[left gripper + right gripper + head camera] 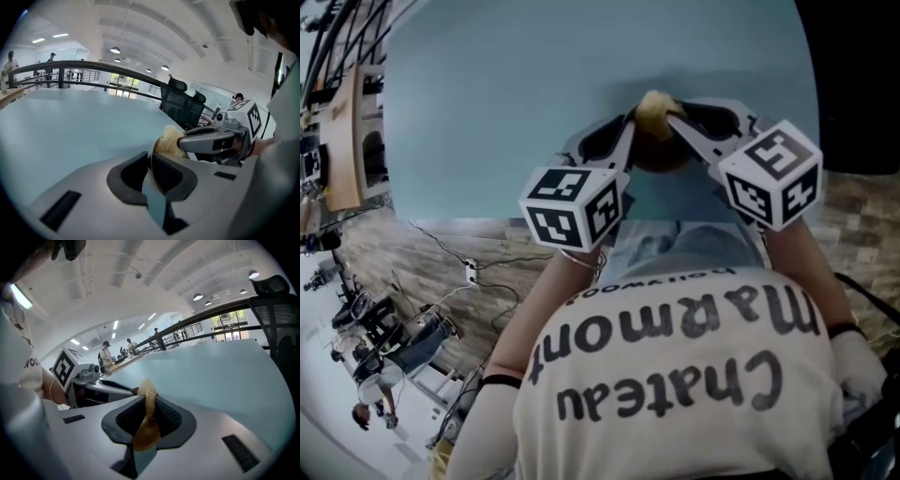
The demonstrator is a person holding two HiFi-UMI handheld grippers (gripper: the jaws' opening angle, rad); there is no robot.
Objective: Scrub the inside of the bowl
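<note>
Table: bowl (rim, seemingly) in left claw

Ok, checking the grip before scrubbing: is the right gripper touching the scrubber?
Touching. The right gripper view shows the right gripper with its jaws closed against both sides of the scrubber, with no gap.

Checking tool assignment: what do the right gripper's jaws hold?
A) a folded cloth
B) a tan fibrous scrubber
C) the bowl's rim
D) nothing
B: in the right gripper view, the right gripper has its pads pressed on a tan fibrous scrubber, while the left gripper clamps the rim of the brown bowl.
</note>
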